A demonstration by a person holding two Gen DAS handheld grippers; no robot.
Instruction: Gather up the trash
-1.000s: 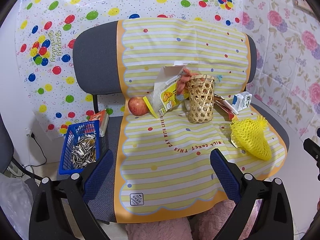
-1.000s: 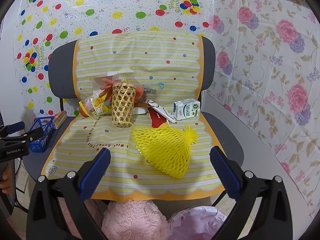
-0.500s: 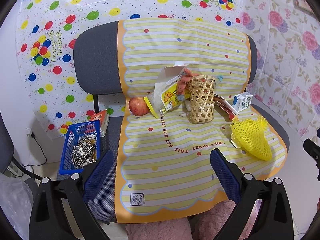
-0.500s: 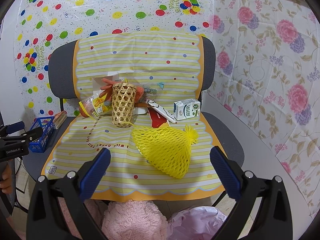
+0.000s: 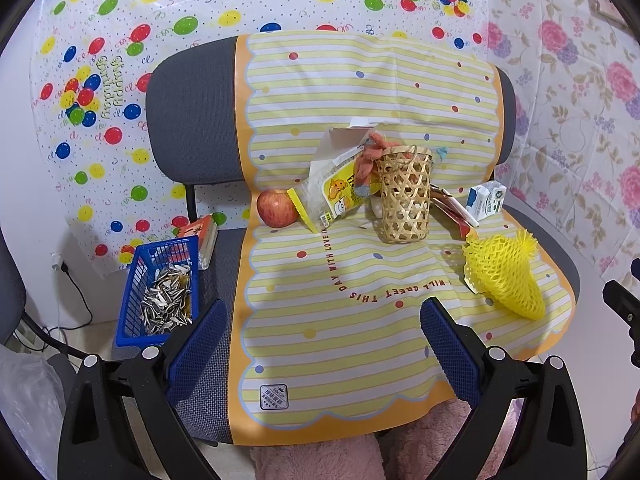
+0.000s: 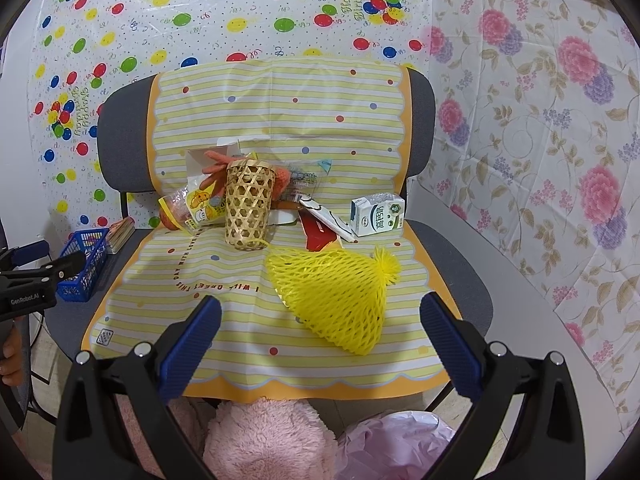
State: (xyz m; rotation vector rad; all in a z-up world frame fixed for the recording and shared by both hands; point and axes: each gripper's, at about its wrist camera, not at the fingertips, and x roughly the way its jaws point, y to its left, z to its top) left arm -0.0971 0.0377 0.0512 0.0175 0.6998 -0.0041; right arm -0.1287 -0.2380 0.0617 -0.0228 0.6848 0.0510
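Trash lies on a chair draped with a yellow striped mat [image 5: 360,320] [image 6: 248,320]. A yellow foam net [image 5: 504,276] [image 6: 336,296] rests at the seat's right front. Behind it stand a milk carton [image 5: 486,200] [image 6: 378,214], a red wrapper [image 6: 320,234], a woven bamboo cup [image 5: 406,194] [image 6: 249,208] and a yellow snack bag [image 5: 340,192] [image 6: 200,206]. An apple [image 5: 276,208] sits at the left. My left gripper [image 5: 320,332] hangs open over the mat's front. My right gripper [image 6: 320,332] is open just short of the foam net.
A blue basket [image 5: 160,288] [image 6: 82,264] of seed shells stands on the seat's left edge beside a small box [image 5: 202,232]. A pink plastic bag [image 6: 400,444] lies below the seat front, with pink fuzzy fabric [image 6: 264,440] beside it. Patterned sheets cover the walls.
Both views have shifted only slightly; nothing on the chair has moved and both grippers stay open.
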